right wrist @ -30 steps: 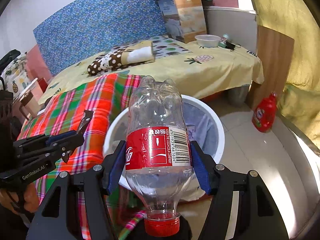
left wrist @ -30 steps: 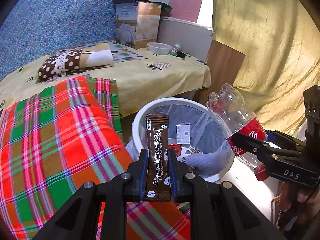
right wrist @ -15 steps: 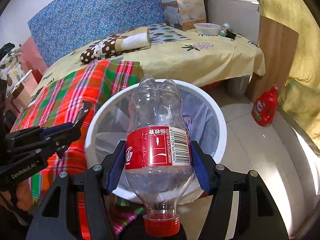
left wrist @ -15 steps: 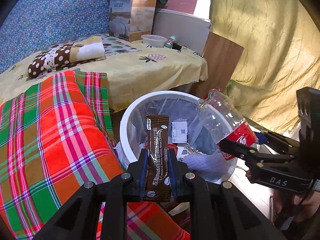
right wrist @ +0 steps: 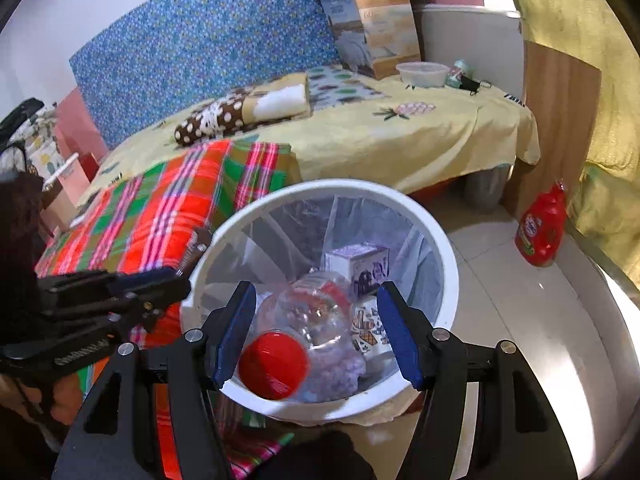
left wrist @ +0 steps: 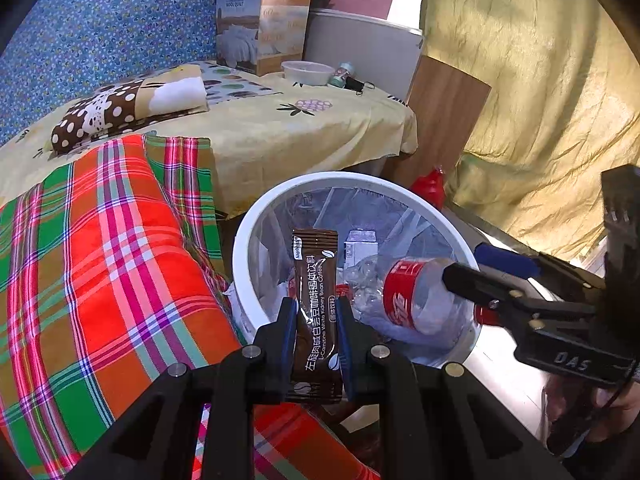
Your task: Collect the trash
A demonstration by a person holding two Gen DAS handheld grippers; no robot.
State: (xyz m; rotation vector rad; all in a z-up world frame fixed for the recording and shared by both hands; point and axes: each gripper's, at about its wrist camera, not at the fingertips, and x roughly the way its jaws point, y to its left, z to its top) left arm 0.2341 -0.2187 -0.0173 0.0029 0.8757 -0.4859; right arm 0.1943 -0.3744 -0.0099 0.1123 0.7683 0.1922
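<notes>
My left gripper (left wrist: 316,312) is shut on a brown coffee sachet (left wrist: 317,300) and holds it over the near rim of the white bin (left wrist: 244,256). My right gripper (right wrist: 316,328) is open above the bin (right wrist: 448,272). The clear cola bottle (right wrist: 308,336) with a red cap lies loose between its fingers, dropping into the bin; the left wrist view shows the bottle (left wrist: 404,300) tilted inside the bin, just off the right gripper (left wrist: 476,276). A small carton (right wrist: 356,264) and wrappers lie in the lined bin.
A red-green plaid blanket (left wrist: 100,264) covers the bed edge left of the bin. A yellow sheet (right wrist: 400,140), a pillow (right wrist: 244,112) and a cardboard box (right wrist: 372,32) lie behind. A red detergent bottle (right wrist: 540,228) stands on the floor by a wooden board (right wrist: 560,128).
My right gripper has opened and let go of the cola bottle, which drops cap-end up into the bin. Both grippers have moved closer over the bin. The left still holds the sachet.
</notes>
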